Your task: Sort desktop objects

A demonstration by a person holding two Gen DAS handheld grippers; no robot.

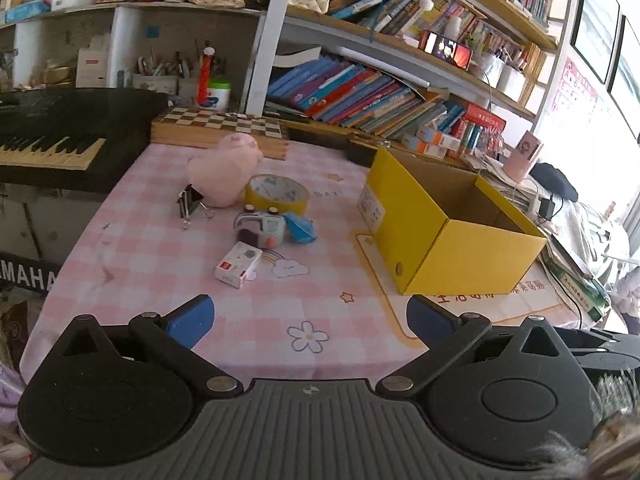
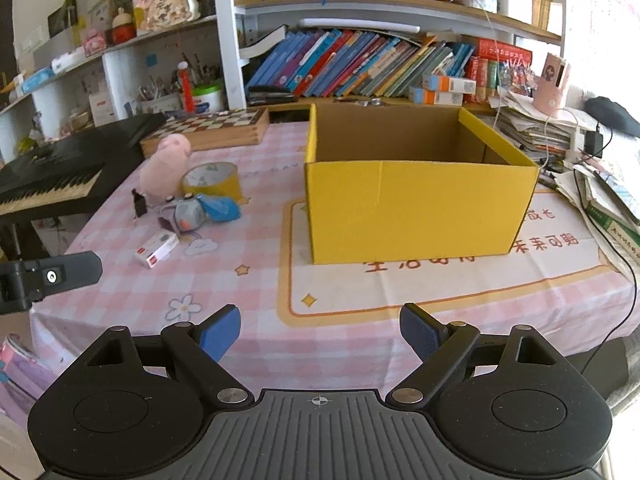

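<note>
left tool (image 1: pixel 310 322): matte black body, ribbed centre plate with a small crosshair mark, two round housings, silver rivets at the linkage joints.
right tool (image 2: pixel 320 330): same black build.
fingertips (image 2: pixel 220 332): blue textured pads.

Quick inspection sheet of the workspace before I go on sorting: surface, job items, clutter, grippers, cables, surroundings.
Surface: pink checked tablecloth.
Job's things: yellow box open, nothing seen inside; pink plush, tape roll, binder clip, toy car, blue wrapper, small white box grouped left of it.
Clutter: paper stacks right of the box.
Grippers: left gripper and right gripper open, nothing between the fingers.
Cables: black cable over the right edge.
Surroundings: keyboard, chessboard, bookshelves.
</note>
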